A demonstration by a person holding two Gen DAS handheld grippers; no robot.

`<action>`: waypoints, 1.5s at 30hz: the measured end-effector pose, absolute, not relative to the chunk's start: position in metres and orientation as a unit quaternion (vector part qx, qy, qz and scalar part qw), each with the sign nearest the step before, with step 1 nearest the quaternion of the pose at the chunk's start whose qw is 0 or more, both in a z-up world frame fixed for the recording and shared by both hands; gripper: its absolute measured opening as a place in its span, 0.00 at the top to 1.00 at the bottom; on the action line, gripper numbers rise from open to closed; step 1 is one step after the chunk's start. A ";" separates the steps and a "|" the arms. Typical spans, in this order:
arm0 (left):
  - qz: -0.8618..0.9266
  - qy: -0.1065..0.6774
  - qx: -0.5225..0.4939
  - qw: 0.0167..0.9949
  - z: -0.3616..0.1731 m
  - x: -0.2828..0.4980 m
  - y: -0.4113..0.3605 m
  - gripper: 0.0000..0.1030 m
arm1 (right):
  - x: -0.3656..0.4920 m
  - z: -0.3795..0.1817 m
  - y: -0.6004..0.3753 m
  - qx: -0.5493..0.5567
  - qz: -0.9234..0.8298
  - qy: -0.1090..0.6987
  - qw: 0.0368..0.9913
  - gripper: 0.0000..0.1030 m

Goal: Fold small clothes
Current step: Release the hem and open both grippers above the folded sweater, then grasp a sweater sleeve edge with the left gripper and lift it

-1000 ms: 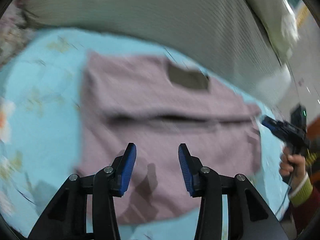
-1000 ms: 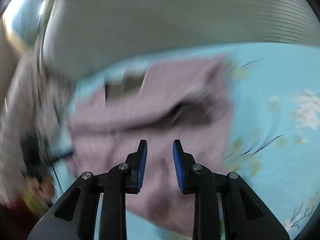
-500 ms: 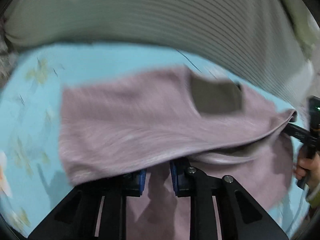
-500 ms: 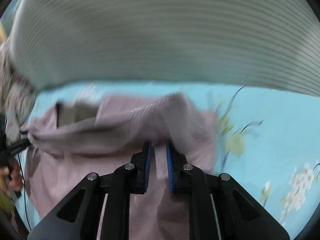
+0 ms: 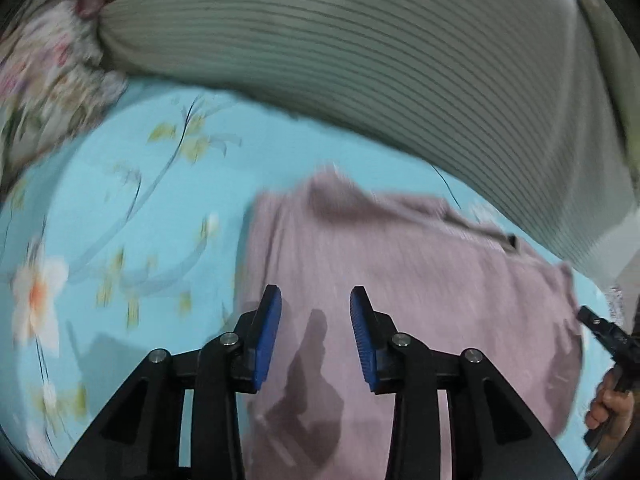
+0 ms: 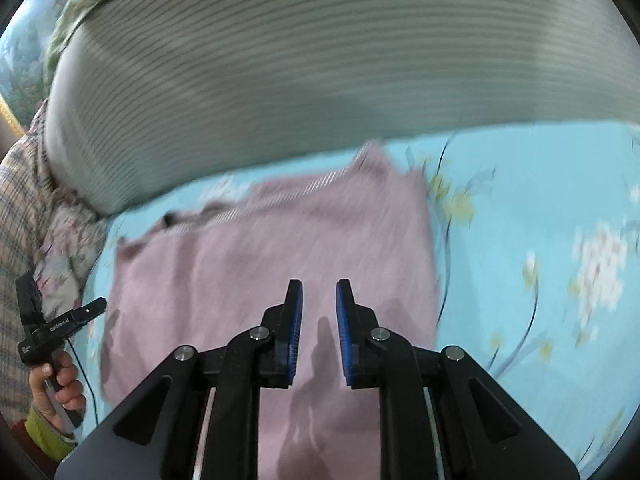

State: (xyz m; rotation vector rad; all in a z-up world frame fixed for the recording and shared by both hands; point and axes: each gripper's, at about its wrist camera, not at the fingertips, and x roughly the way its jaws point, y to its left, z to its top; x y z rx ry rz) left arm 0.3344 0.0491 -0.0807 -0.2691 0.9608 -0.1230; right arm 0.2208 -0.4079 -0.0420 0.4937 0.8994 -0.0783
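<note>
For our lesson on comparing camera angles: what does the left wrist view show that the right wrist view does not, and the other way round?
Only the left wrist view shows the left gripper close up with its blue pads apart, and a large white and orange flower printed on the sheet. Only the right wrist view shows the right gripper close up, open, and checked fabric at the left edge. Both show the mauve garment lying on the blue floral sheet below a grey striped cushion.

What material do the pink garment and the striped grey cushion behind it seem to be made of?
The folded dusty-pink garment looks like soft matte knit: fine ribbing runs along its far edge and it drapes limply. The striped grey cushion seems to be woven or ribbed fabric, dull in finish, with thin parallel lines. Motion blur leaves both uncertain.
</note>
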 end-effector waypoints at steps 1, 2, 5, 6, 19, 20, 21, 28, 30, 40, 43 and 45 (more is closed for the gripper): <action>-0.067 0.464 -0.142 0.872 -0.082 0.317 0.049 0.65 | 0.210 -0.044 -0.400 0.237 -0.030 0.437 0.867 0.82; -0.074 0.467 -0.150 0.868 -0.082 0.303 0.053 0.65 | 0.206 -0.047 -0.394 0.238 -0.026 0.441 0.865 0.82; -0.091 0.481 -0.163 0.857 -0.087 0.258 0.043 0.65 | 0.182 -0.053 -0.376 0.245 -0.017 0.456 0.856 0.82; -0.094 0.484 -0.165 0.854 -0.088 0.242 0.043 0.64 | 0.180 -0.056 -0.367 0.248 -0.015 0.459 0.853 0.82; -0.112 0.531 -0.231 0.807 -0.121 0.150 0.025 0.56 | 0.140 -0.060 -0.335 0.263 -0.007 0.475 0.840 0.82; -0.112 0.531 -0.232 0.807 -0.123 0.147 0.022 0.55 | 0.137 -0.059 -0.334 0.262 -0.007 0.476 0.839 0.82; -0.112 0.531 -0.231 0.808 -0.124 0.147 0.020 0.53 | 0.136 -0.059 -0.333 0.262 -0.007 0.477 0.839 0.81; -0.105 0.528 -0.267 0.799 -0.133 0.145 0.018 0.43 | 0.123 -0.055 -0.326 0.252 -0.007 0.481 0.839 0.58; -0.096 0.523 -0.281 0.799 -0.137 0.150 0.020 0.39 | 0.122 -0.054 -0.326 0.252 -0.008 0.483 0.839 0.58; -0.035 0.484 -0.363 0.795 -0.160 0.187 0.046 0.36 | 0.127 -0.052 -0.327 0.245 -0.001 0.489 0.837 0.58; -0.023 0.471 -0.387 0.793 -0.164 0.196 0.056 0.36 | 0.132 -0.054 -0.327 0.246 0.003 0.491 0.836 0.58; -0.018 0.465 -0.392 0.794 -0.165 0.201 0.059 0.38 | 0.136 -0.056 -0.328 0.248 0.005 0.491 0.835 0.58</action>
